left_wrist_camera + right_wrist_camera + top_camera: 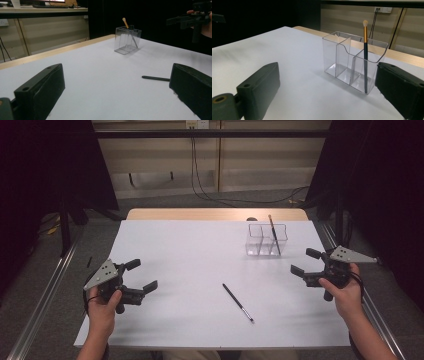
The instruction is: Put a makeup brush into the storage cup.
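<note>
Item: slim black-handled brush with a silver ferrule [238, 302], lying flat on the white-covered table [190, 250], near its front edge and right of centre, tip toward the person; untouched, well apart from both tools.

Item: clear plastic three-compartment organiser [266, 240], upright toward the far right of the table. In it, a dark-handled brush with a gold ferrule and pale tip [365, 52] stood head up, leaning, in the end compartment nearest the right tool.

Item: left tool [139, 276], held in the left hand [102, 307] over the table's left front; jaws spread apart, nothing between them.

Item: right tool [306, 262], held in the right hand [345, 292] at the table's right edge, near the organiser; jaws likewise apart and empty.
</note>
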Demonstrator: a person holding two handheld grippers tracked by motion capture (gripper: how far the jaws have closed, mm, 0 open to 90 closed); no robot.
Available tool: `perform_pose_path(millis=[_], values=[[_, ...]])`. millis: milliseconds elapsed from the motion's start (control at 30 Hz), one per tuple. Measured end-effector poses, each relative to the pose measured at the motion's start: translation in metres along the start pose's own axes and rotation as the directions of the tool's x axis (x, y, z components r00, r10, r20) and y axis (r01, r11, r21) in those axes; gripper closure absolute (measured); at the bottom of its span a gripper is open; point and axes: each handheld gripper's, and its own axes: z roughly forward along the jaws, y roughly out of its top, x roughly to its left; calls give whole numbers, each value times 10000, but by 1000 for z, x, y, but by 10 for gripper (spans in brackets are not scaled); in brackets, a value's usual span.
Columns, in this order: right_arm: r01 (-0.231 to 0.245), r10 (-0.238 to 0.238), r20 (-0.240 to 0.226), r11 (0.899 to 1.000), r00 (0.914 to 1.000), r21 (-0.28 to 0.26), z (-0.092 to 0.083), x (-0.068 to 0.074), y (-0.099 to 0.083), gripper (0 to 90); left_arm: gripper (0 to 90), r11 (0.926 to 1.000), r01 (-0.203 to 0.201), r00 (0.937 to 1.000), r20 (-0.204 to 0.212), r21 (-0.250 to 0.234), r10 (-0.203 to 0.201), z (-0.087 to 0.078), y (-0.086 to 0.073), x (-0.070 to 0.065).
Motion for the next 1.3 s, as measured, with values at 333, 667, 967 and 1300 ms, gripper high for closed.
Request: perform_pose_path(millis=[333,667,967,1300], values=[[123,-122,-50,9999,9999,77,-3,5,-5,59,0,10000,3,10000,-24,18,-3,-1,0,1],[184,-183,-78,9997,9998,148,-5,6,-8,59,0,10000,-12,10000,-51,34,12,-3,-1,-1],[338,-336,-128,9994,9994,122,-10,9,-8,59,0,10000,-6,9998,-182,26,6,-6,-2,0],[157,-157,-119,9999,9998,-19,-15,9,-14,59,1,10000,15,9997,-227,-26,-16,-9,-2,-2]])
